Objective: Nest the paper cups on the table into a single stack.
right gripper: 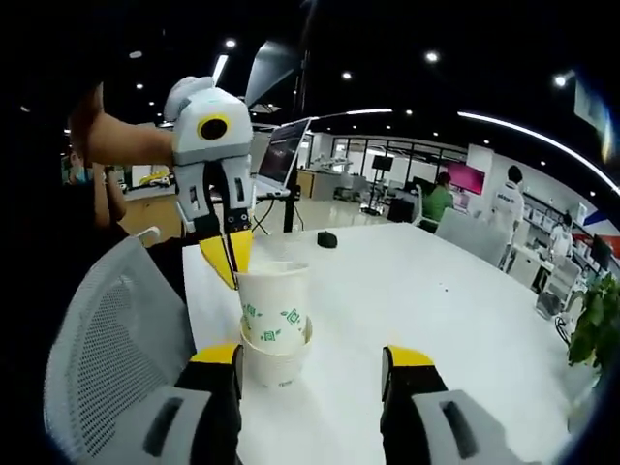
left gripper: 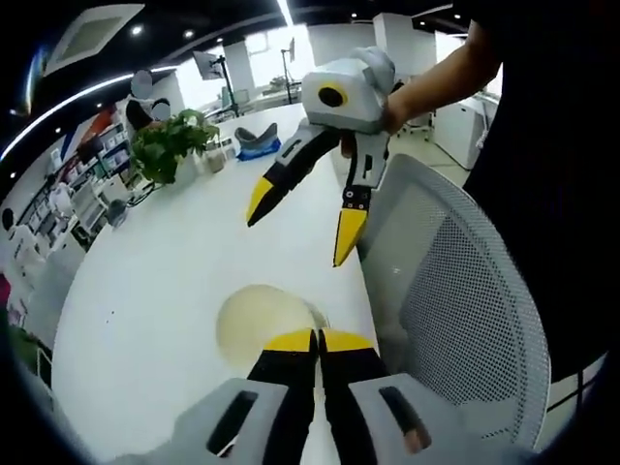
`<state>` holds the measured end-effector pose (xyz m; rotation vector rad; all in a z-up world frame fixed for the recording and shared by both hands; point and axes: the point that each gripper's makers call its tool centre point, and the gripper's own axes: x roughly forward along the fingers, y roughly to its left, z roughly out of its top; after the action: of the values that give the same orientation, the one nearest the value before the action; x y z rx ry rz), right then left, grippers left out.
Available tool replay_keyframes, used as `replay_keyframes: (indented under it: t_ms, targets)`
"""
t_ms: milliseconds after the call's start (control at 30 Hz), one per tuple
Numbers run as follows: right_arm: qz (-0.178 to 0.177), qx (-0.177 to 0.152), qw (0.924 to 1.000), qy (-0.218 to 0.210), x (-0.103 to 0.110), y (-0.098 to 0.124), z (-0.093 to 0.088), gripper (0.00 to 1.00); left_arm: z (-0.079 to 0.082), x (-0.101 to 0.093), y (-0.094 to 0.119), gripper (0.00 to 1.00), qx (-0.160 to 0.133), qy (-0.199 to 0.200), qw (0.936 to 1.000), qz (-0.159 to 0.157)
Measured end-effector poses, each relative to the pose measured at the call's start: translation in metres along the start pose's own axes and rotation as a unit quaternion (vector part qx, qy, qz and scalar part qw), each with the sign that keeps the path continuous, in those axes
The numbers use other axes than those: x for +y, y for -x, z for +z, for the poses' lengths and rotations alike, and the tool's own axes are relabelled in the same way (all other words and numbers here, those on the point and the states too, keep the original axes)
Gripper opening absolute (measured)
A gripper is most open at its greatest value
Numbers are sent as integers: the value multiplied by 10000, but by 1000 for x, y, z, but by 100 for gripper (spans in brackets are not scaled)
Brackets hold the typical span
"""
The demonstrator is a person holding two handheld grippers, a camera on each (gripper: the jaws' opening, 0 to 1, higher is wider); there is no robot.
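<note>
While the left gripper [right gripper: 232, 254] pinches the upper cup [right gripper: 274, 300] (half nested), the right gripper [right gripper: 313, 373] gapes.

Left gripper [right gripper: 232, 260]: jaws closed together, yellow tips pinched on a cup rim, pointing down near the table's near edge; a hand [right gripper: 97, 136] holds it from above. Right gripper [left gripper: 302, 225]: jaws spread apart, tips down, raised over the table's edge, held by a hand [left gripper: 402, 102] with forearm extended.
</note>
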<state>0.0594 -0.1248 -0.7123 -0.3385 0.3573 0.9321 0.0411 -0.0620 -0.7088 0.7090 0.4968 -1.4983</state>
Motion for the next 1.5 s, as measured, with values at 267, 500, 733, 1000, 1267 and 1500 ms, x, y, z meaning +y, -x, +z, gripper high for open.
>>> replay_keyframes:
  t_ms: [267,500,733,1000,1267,1500]
  targets:
    - [-10,58,10000,-15,4,-1,-6,57,1,0,-12,0,-34,135,9996,-263]
    - [-9,60,10000,-66,7,-2,-8,57,3,-1,-23,0,-183,460,9977,-464]
    - [-38,107,9999,-112,8,0,-12,57,-5,-3,-32,0,-142,610,9959,-648]
    - [-59,146,9997,-181,10,1,-15,57,-15,-1,-41,1,-188,906,9921,-847]
    - [-48,189,9996,-226,14,0,-18,57,-17,-9,-47,1,-214,1134,9880,-1027]
    - [-58,227,9994,-242,14,-1,-20,57,-16,-10,-49,2,-330,1159,9875,-1015]
